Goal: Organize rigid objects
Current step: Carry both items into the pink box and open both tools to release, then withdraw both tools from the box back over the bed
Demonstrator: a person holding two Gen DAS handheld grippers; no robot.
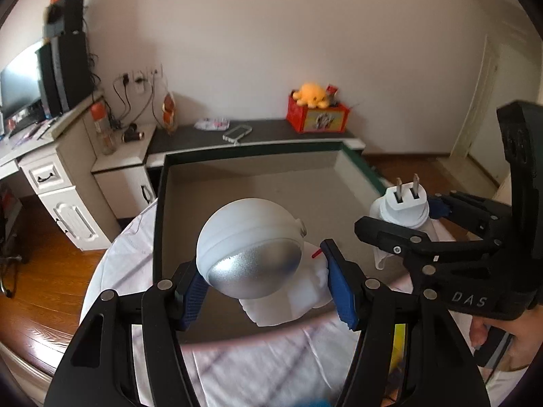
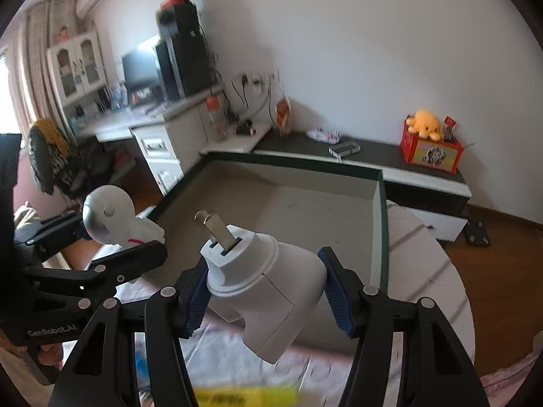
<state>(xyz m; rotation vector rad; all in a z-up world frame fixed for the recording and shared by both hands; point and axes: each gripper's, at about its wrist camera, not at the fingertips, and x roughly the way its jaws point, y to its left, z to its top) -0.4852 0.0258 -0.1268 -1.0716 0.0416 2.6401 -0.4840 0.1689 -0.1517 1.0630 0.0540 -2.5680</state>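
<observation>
Astronaut figure gripped at helmet sides by left tongs; plug adapter clamped across body by right tongs. Both held above near edge of empty tray on bed. Likely light, stiff, smooth plastic; rounded helmet prone to slip, adapter prongs best left untouched. Tray walls and neighbouring tongs crowd lowering path. Far shelf: phone, red box, well apart.

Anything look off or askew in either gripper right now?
Nothing damaged or spilled. The left gripper holds the astronaut figure by its helmet, body tilted away over the empty box. The right gripper clamps the white plug adapter at a slant, prongs pointing up and left.
</observation>
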